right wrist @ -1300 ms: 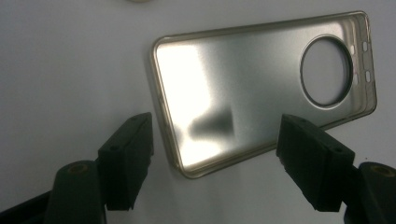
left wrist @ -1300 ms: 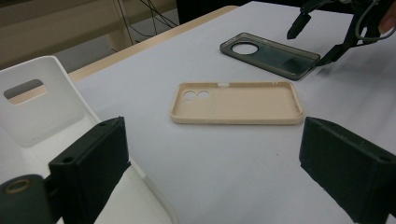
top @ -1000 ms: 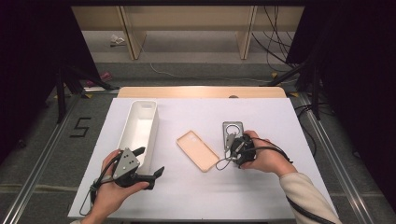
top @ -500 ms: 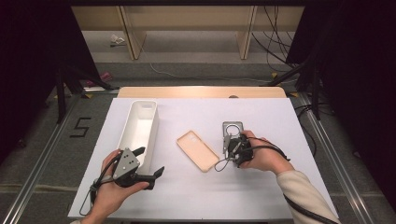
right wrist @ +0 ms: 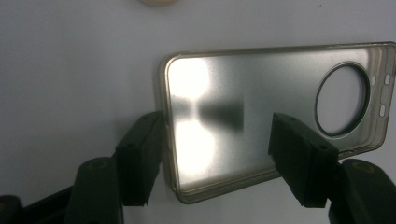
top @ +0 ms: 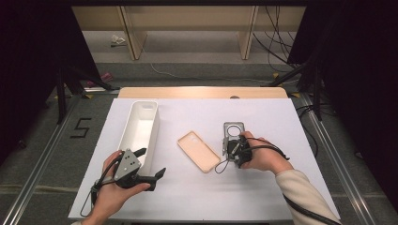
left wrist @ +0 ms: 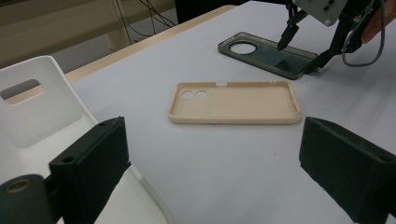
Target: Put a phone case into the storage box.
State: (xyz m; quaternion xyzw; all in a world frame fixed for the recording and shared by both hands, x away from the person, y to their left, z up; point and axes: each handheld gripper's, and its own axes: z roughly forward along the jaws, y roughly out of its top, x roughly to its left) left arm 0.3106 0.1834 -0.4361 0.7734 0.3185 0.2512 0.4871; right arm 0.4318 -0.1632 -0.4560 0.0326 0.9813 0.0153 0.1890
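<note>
Change: right gripper (top: 233,149) has edged a little further over the near end of the grey phone case (top: 233,132) compared with a second ago; the right hand (top: 264,155) has crept forward with it.
Grey phone case position: flat on the white worktop (top: 281,117), open side up, right of centre; unmoved across the three high views.
Right fingers: spread, one outside the case's short near edge, the other over its inner floor, as the right gripper view shows (right wrist: 219,154). No squeeze yet; the edge wall sits between them.
Left gripper: resting near the front-left of the worktop (top: 150,164), fingers spread and holding nothing; unchanged.
Beige phone case: lying between the two grippers (top: 198,150), open side up, apart from the grey one; untouched.
White bin: long, upright, empty as far as visible, at the left (top: 139,129), just beside the left gripper.
Meaning for the work: judged as the approach stage of a pick-up; the straddle on the rim looks nearly set, so closing is probably next.
Risk: thin, slick rim may slip from a shallow pinch.
</note>
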